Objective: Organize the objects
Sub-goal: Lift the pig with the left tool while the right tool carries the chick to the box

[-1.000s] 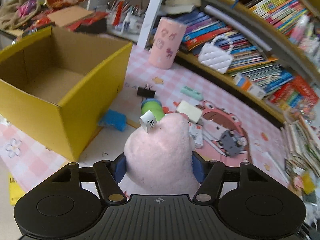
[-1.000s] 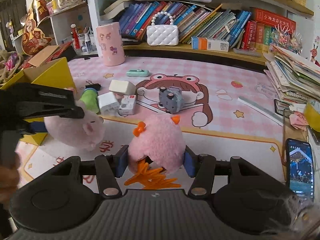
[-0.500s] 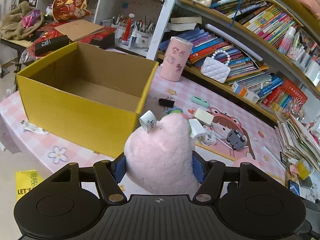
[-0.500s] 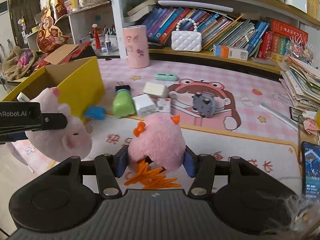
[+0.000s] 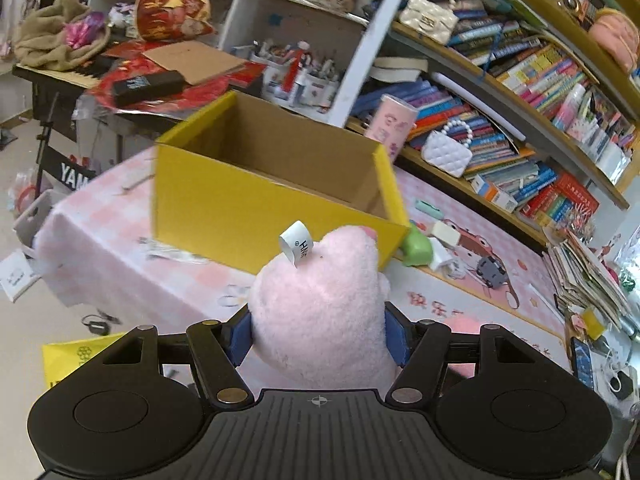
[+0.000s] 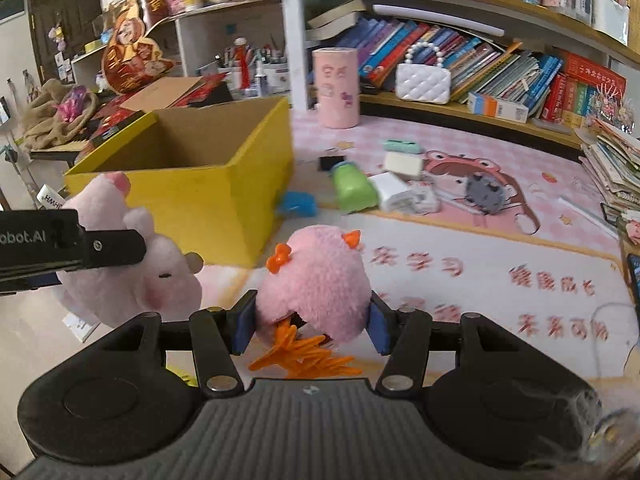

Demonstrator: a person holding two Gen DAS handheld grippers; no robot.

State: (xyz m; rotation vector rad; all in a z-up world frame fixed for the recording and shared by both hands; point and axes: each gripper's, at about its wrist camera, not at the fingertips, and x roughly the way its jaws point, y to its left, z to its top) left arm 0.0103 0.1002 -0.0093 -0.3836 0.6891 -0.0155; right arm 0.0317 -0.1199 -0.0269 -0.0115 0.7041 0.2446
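My left gripper is shut on a pale pink plush pig with a white tag, held in the air in front of the near wall of an open yellow cardboard box. The pig and left gripper also show at the left of the right wrist view, beside the box. My right gripper is shut on a pink plush chick with orange bows and orange feet, held above the mat right of the box.
Small items lie on the pink mat: a green object, a blue clip, white blocks, a grey gadget. A pink cylinder and a white handbag stand by the bookshelf. Stacked magazines sit right.
Both grippers have risen and pulled back left with their plush toys. The yellow box now sits straight ahead of the left gripper, lower and farther in view.
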